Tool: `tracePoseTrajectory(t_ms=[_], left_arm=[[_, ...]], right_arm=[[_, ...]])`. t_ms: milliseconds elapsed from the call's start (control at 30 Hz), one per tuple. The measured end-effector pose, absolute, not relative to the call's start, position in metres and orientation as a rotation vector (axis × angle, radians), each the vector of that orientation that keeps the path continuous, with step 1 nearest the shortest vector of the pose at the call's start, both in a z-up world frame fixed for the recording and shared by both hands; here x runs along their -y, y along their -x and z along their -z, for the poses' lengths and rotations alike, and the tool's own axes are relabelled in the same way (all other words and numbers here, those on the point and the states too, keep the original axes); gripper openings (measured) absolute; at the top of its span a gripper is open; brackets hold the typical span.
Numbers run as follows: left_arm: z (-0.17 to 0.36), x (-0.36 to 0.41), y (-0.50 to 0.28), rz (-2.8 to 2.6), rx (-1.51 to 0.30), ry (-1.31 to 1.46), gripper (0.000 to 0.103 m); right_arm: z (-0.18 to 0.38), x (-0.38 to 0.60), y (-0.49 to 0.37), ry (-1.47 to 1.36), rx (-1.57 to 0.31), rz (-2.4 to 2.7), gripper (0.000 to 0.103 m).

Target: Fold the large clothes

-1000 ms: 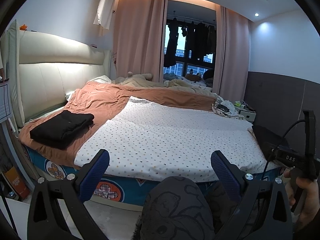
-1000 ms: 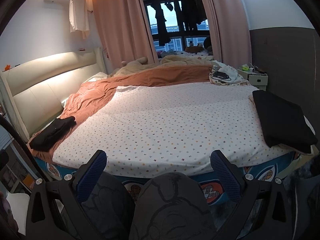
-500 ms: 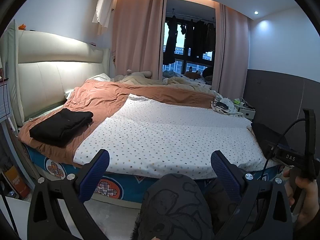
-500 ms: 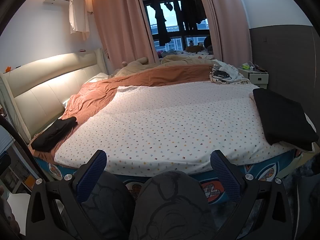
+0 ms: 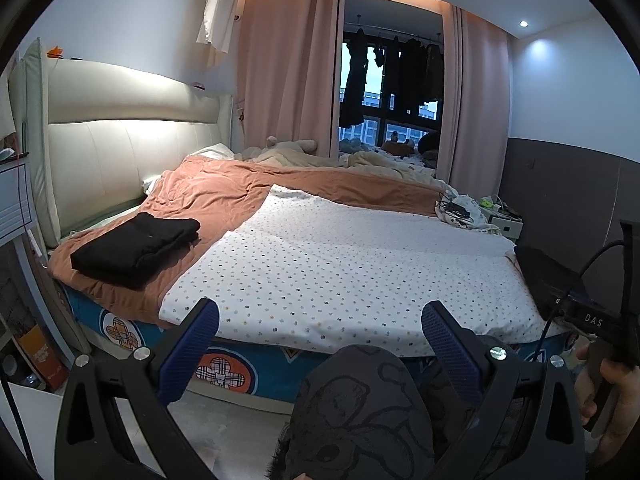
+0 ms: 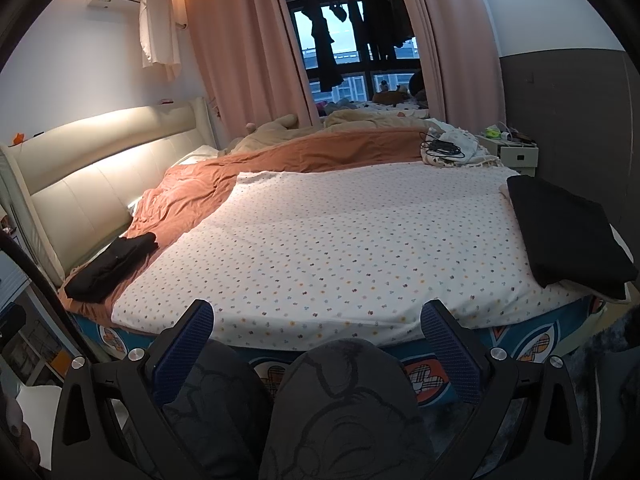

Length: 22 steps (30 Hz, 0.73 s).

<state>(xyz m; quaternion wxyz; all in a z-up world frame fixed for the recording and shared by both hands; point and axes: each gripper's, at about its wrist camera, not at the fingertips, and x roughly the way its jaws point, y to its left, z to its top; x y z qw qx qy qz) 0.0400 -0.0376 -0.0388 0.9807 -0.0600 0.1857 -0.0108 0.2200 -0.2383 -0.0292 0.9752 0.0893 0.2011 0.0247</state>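
A folded black garment [image 5: 136,246] lies on the orange blanket at the bed's left end; the right wrist view shows it too [image 6: 110,266]. Another black folded garment [image 6: 568,236] rests on the bed's right corner, partly seen in the left wrist view [image 5: 544,276]. My left gripper [image 5: 320,328] is open, held in front of the bed above a knee in dark printed trousers [image 5: 360,412]. My right gripper [image 6: 318,326] is open too, over both knees [image 6: 340,408]. Nothing sits between either pair of fingers.
A white dotted sheet [image 6: 340,240] covers the middle of the bed, with an orange blanket [image 5: 224,192] behind and left. The padded headboard [image 5: 120,160] stands at left. A nightstand [image 6: 516,152] and a cable pile [image 6: 444,146] are at the far right. A hand [image 5: 608,392] holds the other gripper's handle.
Both grippers have dropped slightly, so the bed sits a little higher in each view. Both stay open and nothing on the bed has moved.
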Motion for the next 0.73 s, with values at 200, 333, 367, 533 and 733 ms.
tracePoseTrajectory(t_ms=[200,333,367,533,733], left_arm=[[0.039,0.036,-0.040,0.026,-0.368,0.126,0.103],[0.039,0.036,-0.039,0.018,-0.355,0.121,0.103],[0.038,0.036,-0.039,0.021,-0.354,0.125,0.103],[0.036,0.035,-0.034,0.033,-0.336,0.127,0.103],[0.033,0.038,-0.029,0.050,-0.328,0.120,0.103]], right_arm=[[0.034,0.238,-0.223,-0.186,-0.409,-0.050,0.103],[0.032,0.237,-0.224,-0.186,-0.412,-0.052,0.103],[0.033,0.236,-0.223,-0.186,-0.411,-0.052,0.103],[0.033,0.236,-0.221,-0.196,-0.413,-0.056,0.103],[0.032,0.235,-0.216,-0.197,-0.408,-0.061,0.103]])
